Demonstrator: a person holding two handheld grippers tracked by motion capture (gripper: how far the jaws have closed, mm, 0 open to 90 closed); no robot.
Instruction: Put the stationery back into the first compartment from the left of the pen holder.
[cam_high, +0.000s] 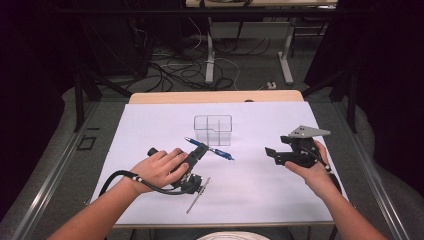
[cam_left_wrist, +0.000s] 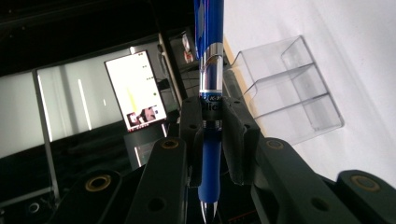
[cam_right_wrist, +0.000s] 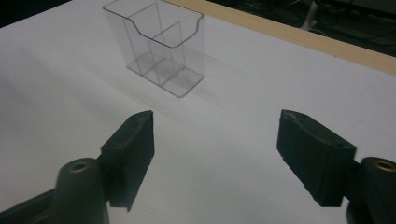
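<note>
your left gripper (cam_high: 199, 151) has its jaws clamped on the blue pen (cam_high: 210, 149), gripping it around the printed band just below the chrome ring, w/ the barrel running crosswise between the pads. in the high view the pen sits at about 6 o'clock from the clear organizer (cam_high: 213, 130), near it but not touching, tip end pointing toward 4 o'clock. can't tell if the pen is lifted or resting on the white sheet (cam_high: 150, 125). your right gripper (cam_high: 272, 154) hangs at about 4 o'clock from the organizer, well apart from it, jaws wide w/ nothing between them. a silver pen (cam_high: 198, 195) lies on the sheet at 6 o'clock from your left hand (cam_high: 160, 167). risks, if the pen is meant for the organizer: the grip is a narrow pinch on a smooth round barrel, so it could swivel or slip when you tilt it upright. the organizer looks light and isn't braced, so a bump on its rim or divider could shove or tip it. your left cable (cam_high: 125, 177) loops near the silver pen and could drag it.
</note>
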